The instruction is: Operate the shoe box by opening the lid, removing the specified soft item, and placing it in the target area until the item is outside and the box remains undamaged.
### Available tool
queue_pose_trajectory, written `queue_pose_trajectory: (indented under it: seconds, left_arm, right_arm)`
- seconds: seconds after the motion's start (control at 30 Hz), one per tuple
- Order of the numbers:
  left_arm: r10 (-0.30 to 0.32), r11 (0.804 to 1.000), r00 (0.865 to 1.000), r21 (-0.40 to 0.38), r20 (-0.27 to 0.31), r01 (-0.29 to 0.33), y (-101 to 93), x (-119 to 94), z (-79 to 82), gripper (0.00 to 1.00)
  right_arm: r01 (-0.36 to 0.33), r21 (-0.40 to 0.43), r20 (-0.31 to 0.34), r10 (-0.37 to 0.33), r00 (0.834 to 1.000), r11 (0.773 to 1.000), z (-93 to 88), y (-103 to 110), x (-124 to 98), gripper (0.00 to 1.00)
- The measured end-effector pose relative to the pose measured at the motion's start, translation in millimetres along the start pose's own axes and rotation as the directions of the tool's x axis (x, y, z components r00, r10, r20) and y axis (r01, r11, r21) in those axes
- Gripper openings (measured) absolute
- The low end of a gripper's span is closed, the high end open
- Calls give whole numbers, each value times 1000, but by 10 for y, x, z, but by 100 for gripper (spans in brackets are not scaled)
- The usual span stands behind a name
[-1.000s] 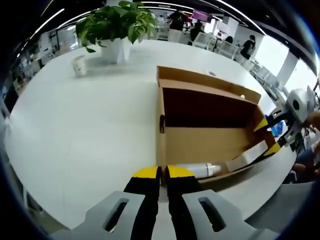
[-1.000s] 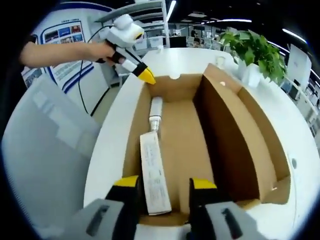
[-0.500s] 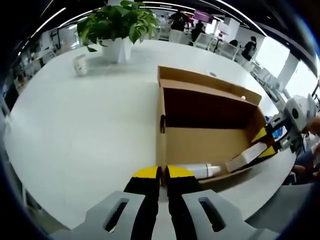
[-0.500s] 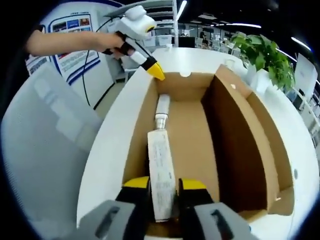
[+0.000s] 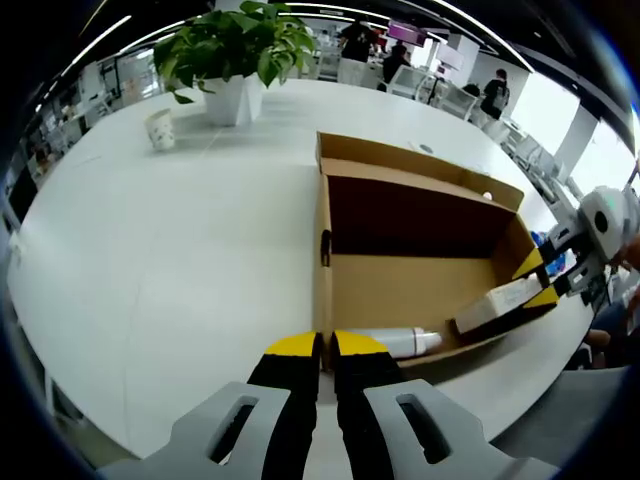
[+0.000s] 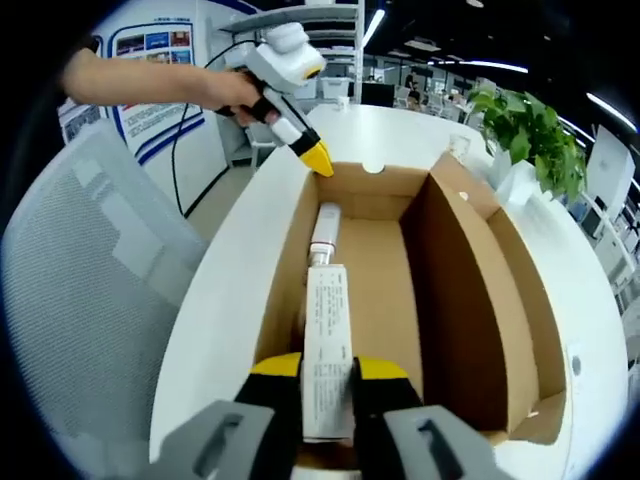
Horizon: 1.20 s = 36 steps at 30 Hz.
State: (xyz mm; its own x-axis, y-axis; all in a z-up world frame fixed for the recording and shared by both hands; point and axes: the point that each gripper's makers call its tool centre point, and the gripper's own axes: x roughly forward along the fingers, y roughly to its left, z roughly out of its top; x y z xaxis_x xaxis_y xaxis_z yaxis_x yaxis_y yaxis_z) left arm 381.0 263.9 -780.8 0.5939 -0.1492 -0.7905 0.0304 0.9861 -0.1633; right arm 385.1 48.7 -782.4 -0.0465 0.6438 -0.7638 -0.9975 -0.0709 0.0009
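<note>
Lower centre of right gripper view: my right gripper now clamped on flat white printed carton, near end lifted off floor of open brown cardboard shoe box since half-second ago. Extraction starting, I judge. Carton's long axis runs up-frame toward white tube. Left gripper closed on box end wall, steadying on white bench.

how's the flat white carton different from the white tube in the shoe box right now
The white carton is a flat, printed rectangular pack; the white tube is round with a narrower neck. The right gripper is shut on the carton, with its near end raised; the tube lies free on the shoe box floor. The carton sits nearer the right gripper, the tube nearer the left gripper. Both are white, long, and in line along the same box wall.
</note>
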Motion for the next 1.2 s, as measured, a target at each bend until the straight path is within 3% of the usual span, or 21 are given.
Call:
queue_pose_trajectory:
  seconds: [0.4, 0.63, 0.87, 1.2]
  left_arm:
    - [0, 1000, 1000, -24, 7, 0, -6, -9, -5, 1]
    - [1, 1000, 1000, -31, 9, -1, 22, 10, 0, 1]
    - [4, 1000, 1000, -24, -1, -4, -1, 6, 0, 1]
    - [5, 1000, 1000, -21, -7, -5, -46, -20, -21, 1]
  right_arm:
    - [51, -15, 84, -49, 995, 999, 250, -117, -332, 15]
    - [81, -58, 93, -76, 993, 995, 255, -159, -592, 14]
    - [104, -49, 138, -97, 986, 993, 343, -208, -853, 14]
    - [126, -52, 139, -118, 983, 991, 282, -213, -1037, 14]
